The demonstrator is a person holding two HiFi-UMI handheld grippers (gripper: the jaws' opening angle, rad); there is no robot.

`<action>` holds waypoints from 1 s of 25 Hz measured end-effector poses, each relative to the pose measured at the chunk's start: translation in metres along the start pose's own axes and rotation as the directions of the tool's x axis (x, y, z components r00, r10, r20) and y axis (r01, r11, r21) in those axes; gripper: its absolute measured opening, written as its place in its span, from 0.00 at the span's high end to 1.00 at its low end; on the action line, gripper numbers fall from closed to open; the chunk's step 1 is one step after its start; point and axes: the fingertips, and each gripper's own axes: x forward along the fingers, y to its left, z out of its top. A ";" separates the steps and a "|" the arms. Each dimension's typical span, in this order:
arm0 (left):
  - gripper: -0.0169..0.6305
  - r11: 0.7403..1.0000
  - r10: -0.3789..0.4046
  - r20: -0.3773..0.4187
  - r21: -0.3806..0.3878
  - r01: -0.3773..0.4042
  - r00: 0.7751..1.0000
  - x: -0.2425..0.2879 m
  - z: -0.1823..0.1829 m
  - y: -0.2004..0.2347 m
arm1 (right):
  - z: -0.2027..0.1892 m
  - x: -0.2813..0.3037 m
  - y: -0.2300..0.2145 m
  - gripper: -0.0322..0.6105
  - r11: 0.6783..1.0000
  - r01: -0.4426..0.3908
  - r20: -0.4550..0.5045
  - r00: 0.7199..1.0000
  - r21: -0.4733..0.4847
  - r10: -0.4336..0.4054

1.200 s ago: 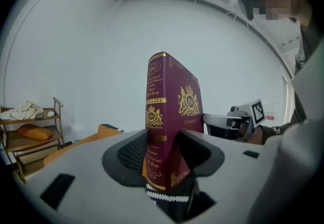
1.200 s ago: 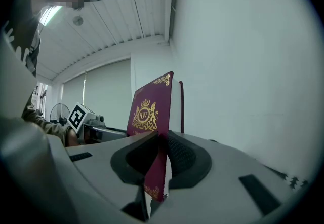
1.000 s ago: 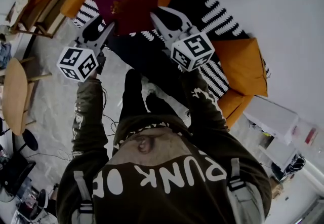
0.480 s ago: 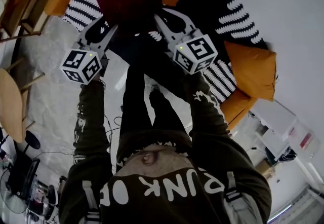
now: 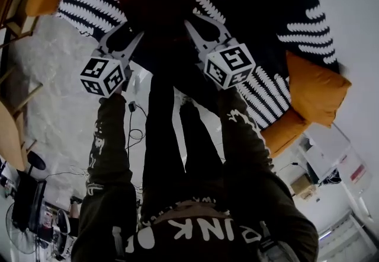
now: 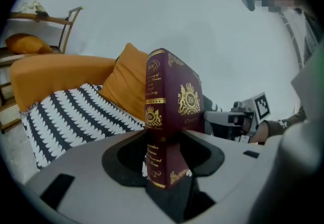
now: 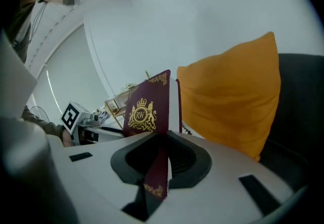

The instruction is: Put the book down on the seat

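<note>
A dark red hardback book [image 5: 155, 3] with gold crests is held flat between both grippers above the sofa seat [image 5: 266, 18], which wears a black-and-white patterned throw. My left gripper [image 5: 137, 31] is shut on the book's spine side [image 6: 163, 116]. My right gripper [image 5: 188, 22] is shut on the opposite edge [image 7: 152, 116]. In the left gripper view the book stands between the jaws with the right gripper [image 6: 238, 116] behind it. The right gripper view shows the left gripper [image 7: 81, 116] beyond the book.
Orange cushions [image 5: 317, 92] lie on the sofa at right; another orange cushion [image 6: 129, 83] leans at the back. An orange armrest [image 6: 55, 73] is at the left. A wooden shelf [image 6: 40, 17] stands beyond it. Cables [image 5: 133, 130] lie on the pale floor by the person's legs.
Both grippers have carried the book forward over the patterned seat. The sofa now fills more of the head view's top, and the person leans further over it.
</note>
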 end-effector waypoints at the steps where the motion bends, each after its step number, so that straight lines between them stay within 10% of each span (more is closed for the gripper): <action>1: 0.67 1.000 0.002 -0.012 -0.006 -0.002 1.000 0.007 -0.010 0.008 | -0.011 0.008 -0.005 0.85 1.000 0.002 -0.012 1.000 0.009 -0.002; 14: 0.67 0.998 0.008 -0.093 -0.055 -0.013 0.996 0.072 -0.081 0.073 | -0.093 0.076 -0.060 0.85 0.996 0.053 -0.096 0.994 0.077 -0.045; 25: 0.67 0.999 0.016 -0.081 -0.049 -0.019 0.997 0.095 -0.053 0.100 | -0.077 0.109 -0.084 0.80 0.996 0.079 -0.139 0.988 0.031 -0.074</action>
